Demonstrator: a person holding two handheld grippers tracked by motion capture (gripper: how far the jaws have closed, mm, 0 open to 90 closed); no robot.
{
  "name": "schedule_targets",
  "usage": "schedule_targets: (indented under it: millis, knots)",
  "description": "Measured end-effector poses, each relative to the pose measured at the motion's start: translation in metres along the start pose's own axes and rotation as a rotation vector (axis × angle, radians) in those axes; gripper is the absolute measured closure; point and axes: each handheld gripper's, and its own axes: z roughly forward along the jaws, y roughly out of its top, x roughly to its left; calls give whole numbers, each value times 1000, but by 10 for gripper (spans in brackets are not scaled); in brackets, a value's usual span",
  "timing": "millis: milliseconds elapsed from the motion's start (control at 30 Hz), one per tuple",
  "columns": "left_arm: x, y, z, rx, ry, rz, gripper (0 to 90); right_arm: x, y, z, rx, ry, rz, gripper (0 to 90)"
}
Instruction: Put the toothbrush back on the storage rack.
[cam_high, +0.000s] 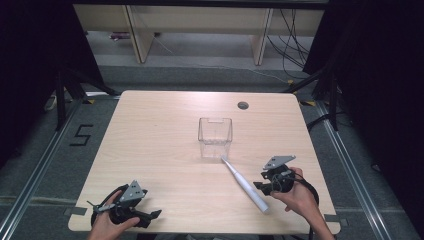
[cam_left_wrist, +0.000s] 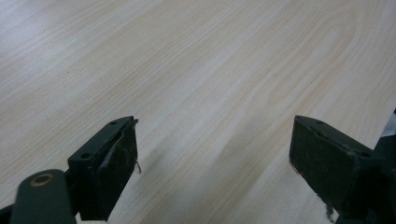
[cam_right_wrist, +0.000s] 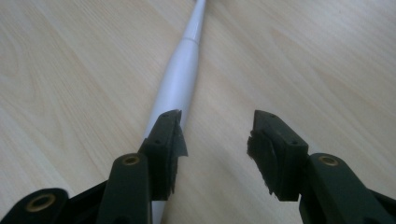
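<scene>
A white electric toothbrush (cam_high: 245, 184) lies flat on the wooden table (cam_high: 165, 145), its head end close to a clear plastic cup (cam_high: 215, 137) at the table's middle. My right gripper (cam_high: 261, 186) is open just right of the toothbrush handle. In the right gripper view the toothbrush (cam_right_wrist: 180, 79) runs away from the camera, passing under the left jaw, with bare wood in the gap of the gripper (cam_right_wrist: 215, 135). My left gripper (cam_high: 152, 216) rests near the front left edge, open, and in its own view the left gripper (cam_left_wrist: 215, 149) has bare wood between its jaws.
A round cable hole (cam_high: 243, 105) sits near the table's far edge. Beyond the table are wooden furniture legs (cam_high: 142, 35) and loose cables (cam_high: 295, 45) on the floor. Dark stands (cam_high: 62, 95) flank the table on both sides.
</scene>
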Motion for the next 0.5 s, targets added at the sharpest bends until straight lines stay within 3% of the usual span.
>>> schedule_targets:
  millis: [100, 200, 333, 400, 500]
  knots:
    - [0, 0, 0, 2, 1, 3, 150, 2, 9, 0, 43, 15, -11, 488]
    - [0, 0, -1, 2, 2, -1, 150, 9, 22, 9, 98, 53, -66, 473]
    - [0, 0, 0, -1, 1, -4, 150, 9, 27, 16, 129, 71, -92, 464]
    - [0, 0, 0, 0, 0, 2, 150, 11, 29, 21, 163, 66, -70, 456]
    - [0, 0, 0, 1, 1, 3, 150, 12, 33, 28, 175, 67, -90, 457]
